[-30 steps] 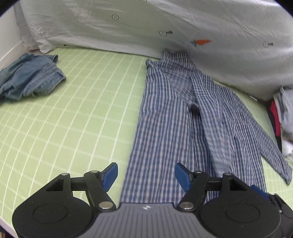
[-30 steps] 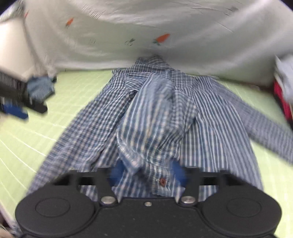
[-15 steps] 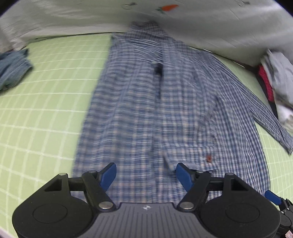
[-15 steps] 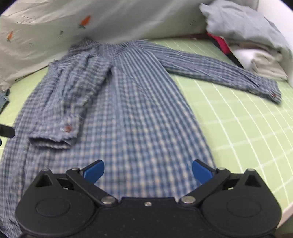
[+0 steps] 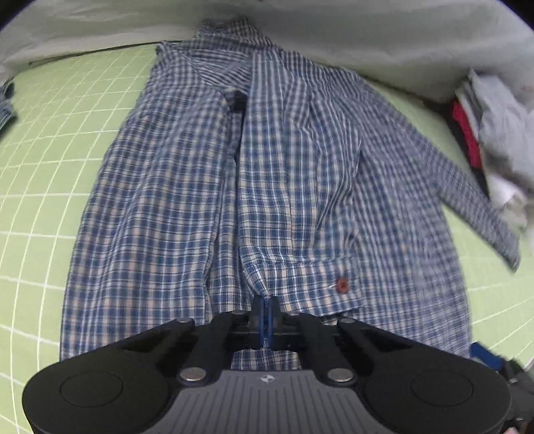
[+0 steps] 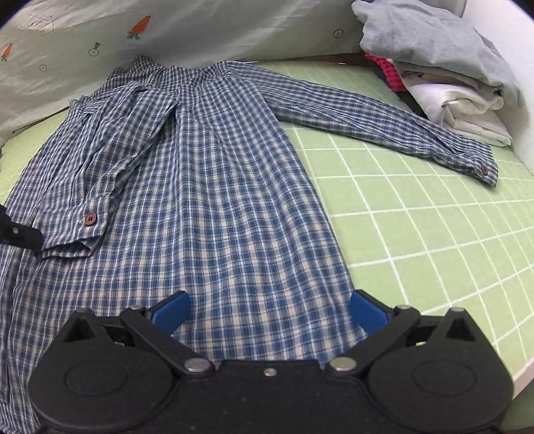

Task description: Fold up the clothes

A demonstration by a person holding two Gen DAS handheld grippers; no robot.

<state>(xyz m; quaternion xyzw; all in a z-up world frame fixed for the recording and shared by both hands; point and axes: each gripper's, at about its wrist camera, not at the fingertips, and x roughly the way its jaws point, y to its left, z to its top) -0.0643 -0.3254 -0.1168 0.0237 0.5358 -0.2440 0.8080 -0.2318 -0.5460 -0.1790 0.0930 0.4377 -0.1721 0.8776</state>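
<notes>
Blue-and-white checked cotton fills both views: the shirt [image 6: 213,187] lies flat on the green gridded sheet [image 6: 417,233], collar toward twelve o'clock against the white carrot-print cloth [image 6: 200,30]. One sleeve [image 6: 110,160] is folded in over the body, its buttoned cuff [image 5: 307,283] resting on the fabric; the other sleeve [image 6: 383,127] stretches out across the sheet toward two o'clock, its cuff lying just beside the pile of folded clothes [image 6: 444,76].

Your left gripper [image 5: 266,308] has just been closing, and its blue pads now meet at the near edge of the folded cuff; whether they pinch any cloth you cannot tell from here, since the tips sit right at the hem; in the right wrist view that gripper's black body shows at nine o'clock, next to the cuff.

Your right gripper [image 6: 268,312] has its jaws spread wide, released, hovering over the shirt's lower body at six o'clock; the right pad [image 6: 367,312] sits near the shirt's side edge; nothing is pressed between them.

At the left wrist view's nine o'clock edge, a bit of denim [image 5: 6,106] lies on the sheet, well apart from the shirt.
</notes>
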